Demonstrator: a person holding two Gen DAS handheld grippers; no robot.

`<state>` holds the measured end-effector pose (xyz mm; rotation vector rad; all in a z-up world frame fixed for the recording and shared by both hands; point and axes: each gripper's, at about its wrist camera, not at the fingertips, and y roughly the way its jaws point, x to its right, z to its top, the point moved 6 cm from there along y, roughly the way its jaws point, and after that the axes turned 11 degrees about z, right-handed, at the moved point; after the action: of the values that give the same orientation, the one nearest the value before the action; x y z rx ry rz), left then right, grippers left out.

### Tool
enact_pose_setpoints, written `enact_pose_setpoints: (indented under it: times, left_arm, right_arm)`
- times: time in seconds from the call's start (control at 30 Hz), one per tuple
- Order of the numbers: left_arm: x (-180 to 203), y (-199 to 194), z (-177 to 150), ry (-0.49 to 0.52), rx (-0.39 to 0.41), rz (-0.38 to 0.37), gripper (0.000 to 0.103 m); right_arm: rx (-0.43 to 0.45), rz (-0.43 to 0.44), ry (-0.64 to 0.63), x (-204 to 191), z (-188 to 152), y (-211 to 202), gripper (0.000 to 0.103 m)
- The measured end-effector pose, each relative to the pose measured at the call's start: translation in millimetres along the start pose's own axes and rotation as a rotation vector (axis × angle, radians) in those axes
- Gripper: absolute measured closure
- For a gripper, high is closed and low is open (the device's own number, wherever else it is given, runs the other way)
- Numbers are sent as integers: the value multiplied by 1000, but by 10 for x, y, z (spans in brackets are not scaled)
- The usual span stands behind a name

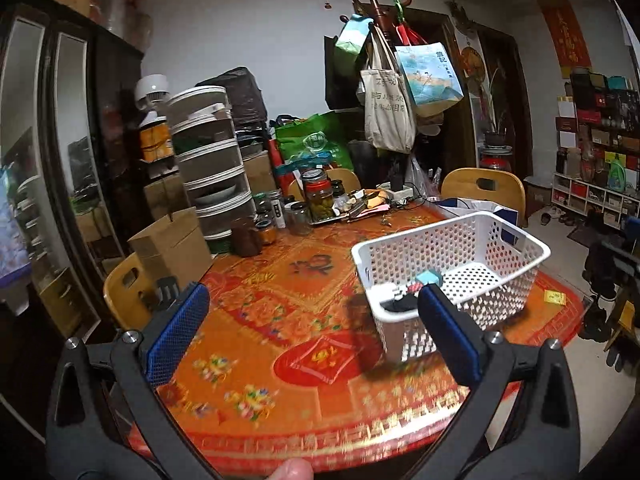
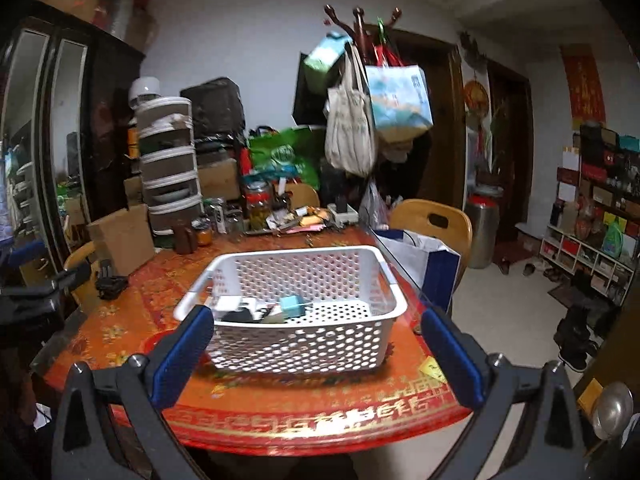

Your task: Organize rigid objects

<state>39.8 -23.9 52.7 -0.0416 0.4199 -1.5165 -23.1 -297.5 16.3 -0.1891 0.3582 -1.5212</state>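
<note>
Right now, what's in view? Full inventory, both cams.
basket: 1, white perforated plastic, on table near its front edge
small rigid items: several, white, black, one teal, inside basket at its left end
table: 1, red-orange patterned cloth
yellow tag: 1, on table right of basket
pickle jar: 1, glass, far side of table
cardboard box: 1, brown, table's left edge
left gripper: open, empty
right gripper: open, empty

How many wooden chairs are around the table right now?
3. One chair at the table's left edge, one chair at the far right corner, and one chair behind the jars at the back. Clutter may hide others.
</note>
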Motion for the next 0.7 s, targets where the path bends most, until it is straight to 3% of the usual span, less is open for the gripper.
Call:
enact_pose_setpoints:
  times: [0.1,0.27,0.5,0.7]
  left_arm:
    - [82,-153,-125,12,-10,-60,0]
    - [412,-12,-219,-1,-78,-124,0]
    - [731,304,-388,26,-174,-125,0]
    - [752,355,-412,23,-178,-118,0]
  right_arm:
    - [-34,-2,-15,-135,-48,-23,0]
    - [-125,-20,-24,-100,-216,118,0]
    - [-142,-17,11,69,-279,216,0]
    - [-150,-10,2,48,-294,266,0]
